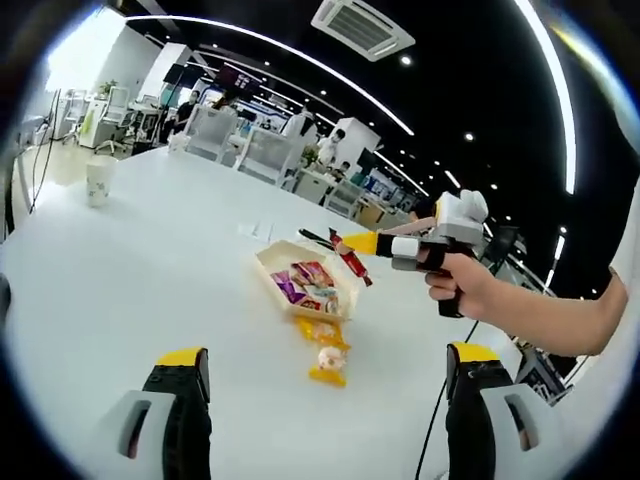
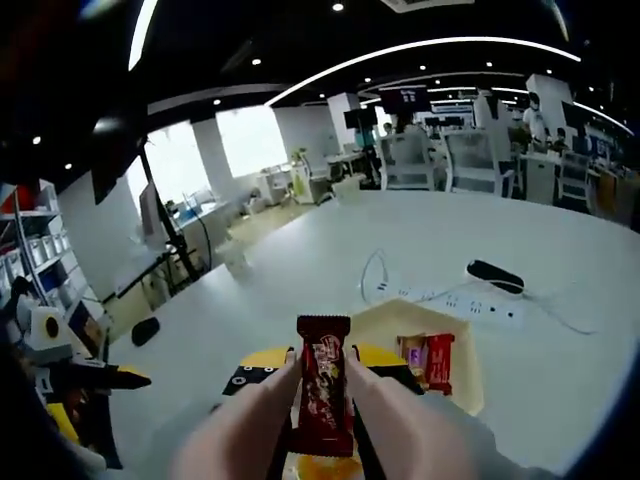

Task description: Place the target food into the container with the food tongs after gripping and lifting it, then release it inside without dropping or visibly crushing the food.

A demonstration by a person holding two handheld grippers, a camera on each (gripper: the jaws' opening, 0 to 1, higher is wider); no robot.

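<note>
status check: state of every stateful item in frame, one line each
right gripper: shut on tongs, above the container
tongs: closed on red snack bar
red snack bar: lifted, held upright, not crushed
container: open, wrapped snacks inside
yellow snack packets: lying on table beside container
left gripper: open, holding nothing
paper cup: upright

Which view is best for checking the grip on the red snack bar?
The right gripper view: the red snack bar stands close and central, pinched between the tongs, above the container. In the left gripper view the bar is small and seen from the side, held over the container by the right gripper.
</note>
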